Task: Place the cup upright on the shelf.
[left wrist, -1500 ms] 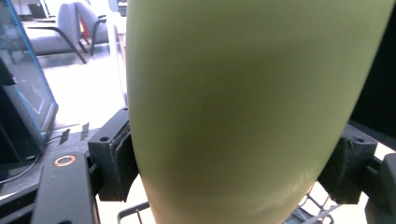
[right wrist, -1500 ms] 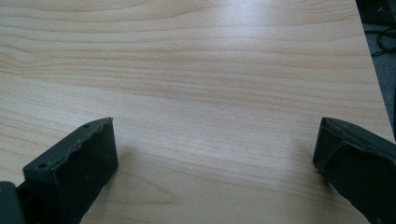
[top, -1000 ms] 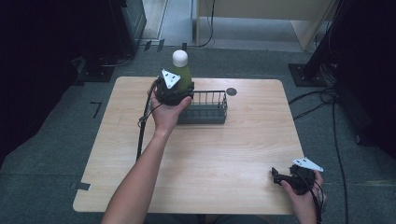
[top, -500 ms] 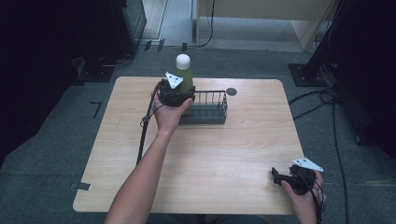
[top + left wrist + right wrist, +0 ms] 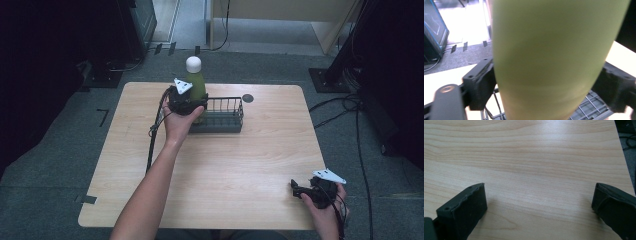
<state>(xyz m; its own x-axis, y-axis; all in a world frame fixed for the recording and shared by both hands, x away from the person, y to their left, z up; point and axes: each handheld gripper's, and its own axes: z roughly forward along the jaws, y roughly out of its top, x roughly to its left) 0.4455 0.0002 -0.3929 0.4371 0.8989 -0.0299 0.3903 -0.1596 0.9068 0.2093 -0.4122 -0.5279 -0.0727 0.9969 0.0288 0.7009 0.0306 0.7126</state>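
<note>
A: Bottle [image 5: 196,84] position first. Where does it sit against my left claw [image 5: 187,103]?

B: Right between the jaws. In the left gripper view the green body [image 5: 549,60] stands between both black pads, each pressed to a side, so I read that claw as clenched on the bottle. Its long axis runs upright, white cap on top, perhaps a slight lean.

A: And against the basket [image 5: 222,114]?

B: At the basket's left end. From the high view I cannot tell whether the base rests on the wire floor or hangs just above it. The left gripper view shows wire mesh under the bottle, so it is over the basket, not beside it.

A: My other hand?

B: Right claw [image 5: 302,190] is at the near right corner of the desk [image 5: 250,165], well apart from the basket, jaws spread wide over bare wood, grasping nothing.

A: So the left is the only one in reach.

B: Yes. I judge any next move goes straight along the bottle's axis, up or down, keeping clear of the basket's rim.
</note>
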